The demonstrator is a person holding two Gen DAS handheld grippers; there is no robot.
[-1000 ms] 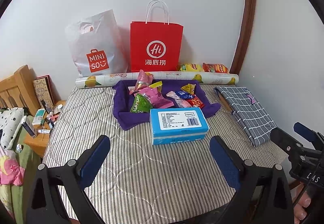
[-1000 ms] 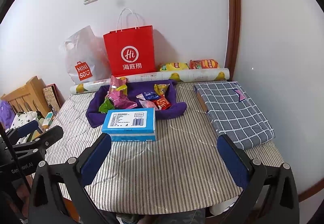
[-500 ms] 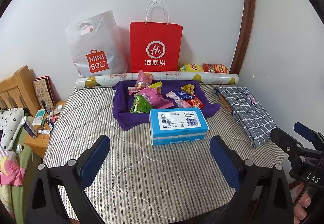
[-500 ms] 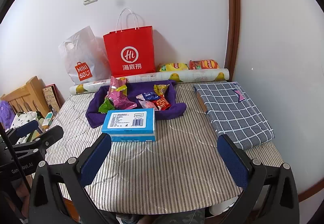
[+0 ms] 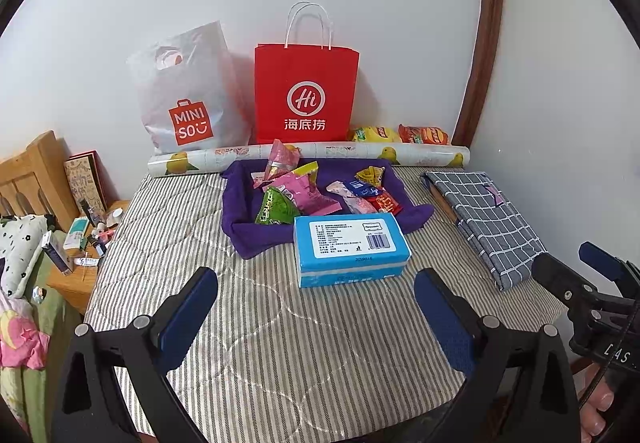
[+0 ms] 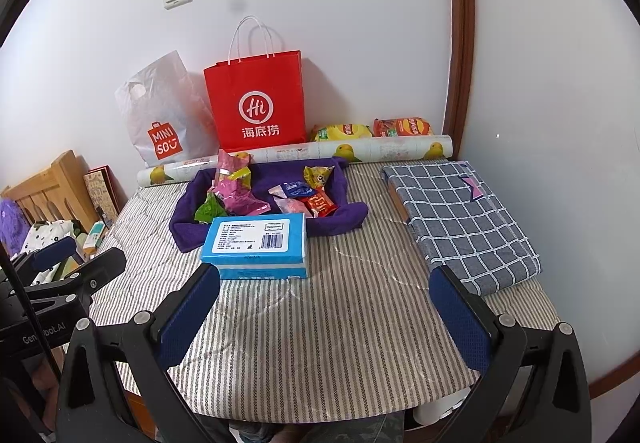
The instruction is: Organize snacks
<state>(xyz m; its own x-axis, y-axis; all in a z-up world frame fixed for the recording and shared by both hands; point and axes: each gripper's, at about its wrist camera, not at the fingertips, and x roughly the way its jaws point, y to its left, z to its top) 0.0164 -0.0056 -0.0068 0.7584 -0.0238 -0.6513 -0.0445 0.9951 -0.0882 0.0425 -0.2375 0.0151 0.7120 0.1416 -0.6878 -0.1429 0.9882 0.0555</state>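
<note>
Nothing has visibly moved: both grippers, left (image 5: 316, 307) and right (image 6: 324, 303), hover wide open and empty before the blue box (image 5: 350, 249), snacks (image 5: 316, 191) apparently on purple cloth (image 5: 248, 235).

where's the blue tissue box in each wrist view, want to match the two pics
Left wrist view: the blue tissue box sits just right of centre, on the striped mattress in front of the purple cloth, between and beyond the open left gripper.
Right wrist view: the box sits left of centre, just beyond the right gripper's left finger.
Shared landmark: the red paper bag against the wall behind the cloth.
</note>
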